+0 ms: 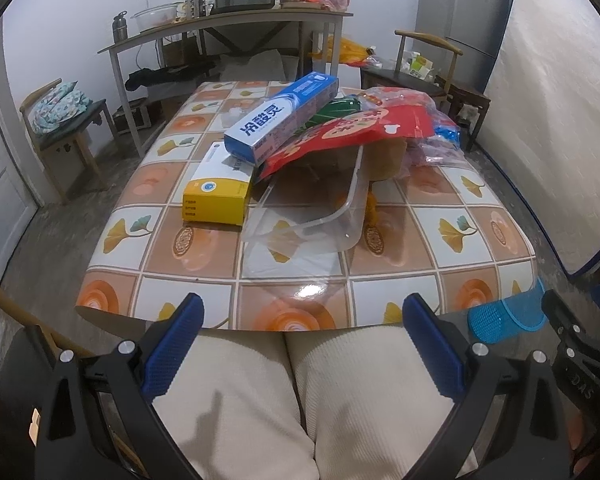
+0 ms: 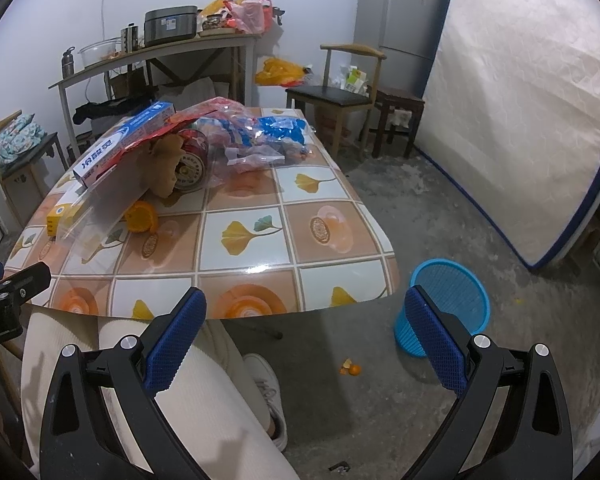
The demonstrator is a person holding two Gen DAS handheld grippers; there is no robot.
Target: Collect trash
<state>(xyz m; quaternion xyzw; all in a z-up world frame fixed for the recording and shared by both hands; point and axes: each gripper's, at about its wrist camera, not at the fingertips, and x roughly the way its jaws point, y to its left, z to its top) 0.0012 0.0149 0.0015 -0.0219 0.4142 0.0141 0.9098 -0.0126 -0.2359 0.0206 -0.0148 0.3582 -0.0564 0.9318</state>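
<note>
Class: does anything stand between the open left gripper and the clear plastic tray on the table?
Nothing visible does. The left gripper hangs over the person's lap, and only bare tablecloth lies before the clear plastic tray.

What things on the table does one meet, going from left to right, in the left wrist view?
Yellow box → blue toothpaste box → clear plastic container → red snack bag → blue-printed plastic bag.

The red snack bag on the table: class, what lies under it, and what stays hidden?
Under the red snack bag show a brown paper piece, a printed can and the clear plastic tray reaching beneath. Anything deeper is covered.
</note>
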